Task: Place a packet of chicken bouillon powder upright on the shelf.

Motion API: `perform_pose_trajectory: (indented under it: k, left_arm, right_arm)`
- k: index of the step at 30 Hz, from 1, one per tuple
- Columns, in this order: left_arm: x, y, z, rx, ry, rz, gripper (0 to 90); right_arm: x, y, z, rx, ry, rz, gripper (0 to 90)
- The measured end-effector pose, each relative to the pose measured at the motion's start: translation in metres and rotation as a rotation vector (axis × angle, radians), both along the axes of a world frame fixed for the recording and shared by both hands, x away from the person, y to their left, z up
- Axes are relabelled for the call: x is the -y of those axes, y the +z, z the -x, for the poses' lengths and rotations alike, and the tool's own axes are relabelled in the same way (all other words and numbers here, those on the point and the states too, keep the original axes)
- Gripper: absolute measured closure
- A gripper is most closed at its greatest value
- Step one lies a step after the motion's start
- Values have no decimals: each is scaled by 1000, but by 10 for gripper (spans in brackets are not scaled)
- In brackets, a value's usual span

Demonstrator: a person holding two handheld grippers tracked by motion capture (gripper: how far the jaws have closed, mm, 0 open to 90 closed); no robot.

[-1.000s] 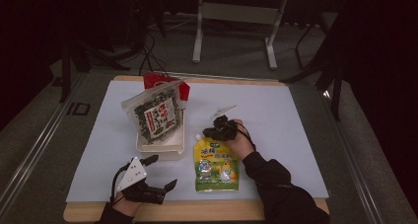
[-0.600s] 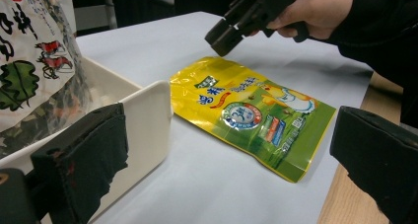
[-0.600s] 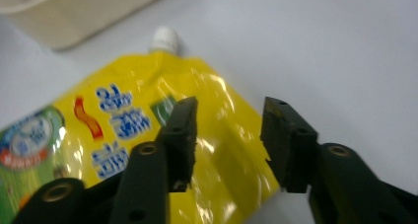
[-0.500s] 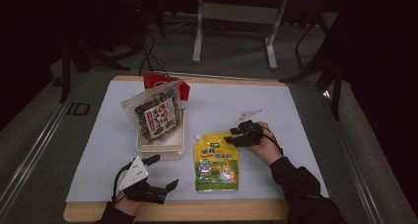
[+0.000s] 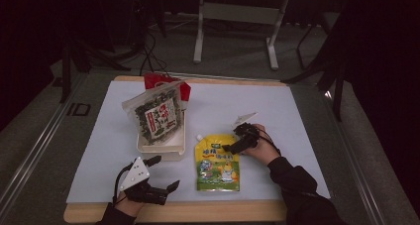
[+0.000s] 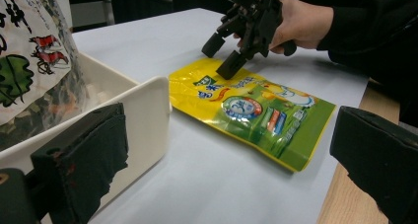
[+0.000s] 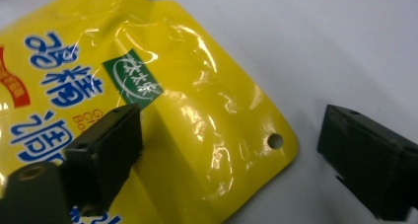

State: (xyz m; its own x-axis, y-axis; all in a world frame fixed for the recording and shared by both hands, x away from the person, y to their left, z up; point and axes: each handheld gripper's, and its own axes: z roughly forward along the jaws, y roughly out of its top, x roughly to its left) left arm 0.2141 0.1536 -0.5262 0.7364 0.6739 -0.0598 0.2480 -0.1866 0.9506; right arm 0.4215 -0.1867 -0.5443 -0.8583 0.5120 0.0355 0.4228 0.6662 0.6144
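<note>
A yellow and green snack pouch [image 5: 218,166] lies flat on the white table sheet. My right gripper [image 5: 232,145] hovers at its top right corner, open; its jaws have just been opening. In the right gripper view one jaw stands over the pouch [image 7: 172,100] and the other over bare sheet, the right gripper [image 7: 236,150] straddling the corner with the punched hole without pressing it. My left gripper [image 5: 166,174] rests open near the front edge, left of the pouch. The left gripper [image 6: 231,165] looks across the pouch [image 6: 256,110] at the right gripper [image 6: 229,51].
A white tray [image 5: 163,150] left of the pouch holds a leaning bag of dried seaweed [image 5: 156,117]; a red packet [image 5: 166,81] stands behind it. The tray's wall [image 6: 143,105] is close by my left jaw. Bare sheet stretches right and behind.
My right gripper slid from the pouch's top edge to the right and slightly nearer the person, and its jaws spread apart. The pouch and left gripper stayed still.
</note>
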Motion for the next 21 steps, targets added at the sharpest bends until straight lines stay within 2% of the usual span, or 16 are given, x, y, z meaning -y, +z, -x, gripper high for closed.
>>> perform_pose_trajectory:
  k: [2, 8, 12, 18, 21]
  left_arm:
    - [0, 0, 0, -2, -1, -4, 24]
    - [2, -2, -1, -7, -10, -9, 24]
    - [2, -1, 0, -5, -10, -10, 24]
    - [3, -1, -1, -6, -9, -6, 24]
    - [3, -1, 0, -1, -14, 0, 24]
  right_arm:
    - [-2, 0, 1, 12, 9, 19, 97]
    - [-4, 3, 9, 15, 2, 32, 243]
    - [-4, 6, 13, 20, -13, 29, 447]
    - [-9, 10, 20, -17, 26, 32, 822]
    - [-13, 11, 23, -12, 34, 46, 859]
